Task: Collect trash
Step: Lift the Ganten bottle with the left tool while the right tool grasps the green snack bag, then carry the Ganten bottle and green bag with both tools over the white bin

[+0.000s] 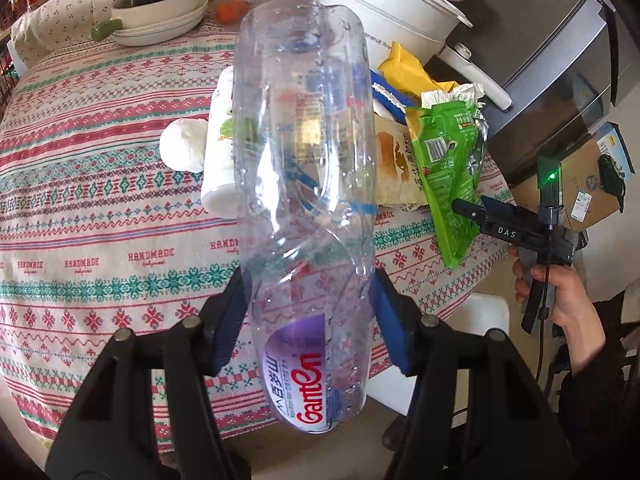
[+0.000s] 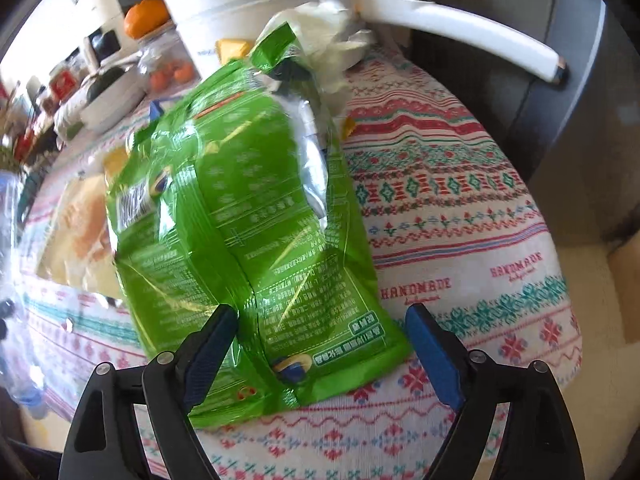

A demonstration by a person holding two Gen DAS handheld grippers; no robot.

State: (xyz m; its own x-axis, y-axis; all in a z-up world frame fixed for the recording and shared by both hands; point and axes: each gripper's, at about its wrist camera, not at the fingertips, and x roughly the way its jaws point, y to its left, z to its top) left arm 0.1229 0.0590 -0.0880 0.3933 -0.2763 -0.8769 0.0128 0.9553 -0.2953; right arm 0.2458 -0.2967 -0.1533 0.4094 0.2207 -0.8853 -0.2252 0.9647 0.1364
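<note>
The left gripper (image 1: 308,320) is clamped on a clear plastic bottle (image 1: 306,184), its two blue pads pressing the dented sides just above the purple and white label. The bottle points away from the camera, held above the patterned tablecloth (image 1: 100,208), and through its walls the things behind it look warped.

Behind the bottle, to its left, a white container (image 1: 218,148) lies on its side with a crumpled white tissue (image 1: 182,144) touching it. To the right of the bottle sits a heap of wrappers: a bread bag (image 1: 394,164), a yellow packet (image 1: 404,68) and a green snack bag (image 1: 450,168).

The right gripper (image 2: 322,344) has its fingers spread apart on either side of the near end of the green snack bag (image 2: 248,216). The left pad (image 2: 208,352) touches or overlaps the bag's edge, while the right pad (image 2: 434,356) stands clear of it; the bag seems to lie partly lifted off the cloth, though the blur makes that hard to judge. In the left wrist view, the right gripper (image 1: 460,206) meets the bag near the table's edge, with the right hand (image 1: 560,292) on its handle.

A white pot (image 1: 392,4) with a long handle stands behind the wrappers, and a bowl (image 1: 158,8) holding a dark green squash sits at the far left.
</note>
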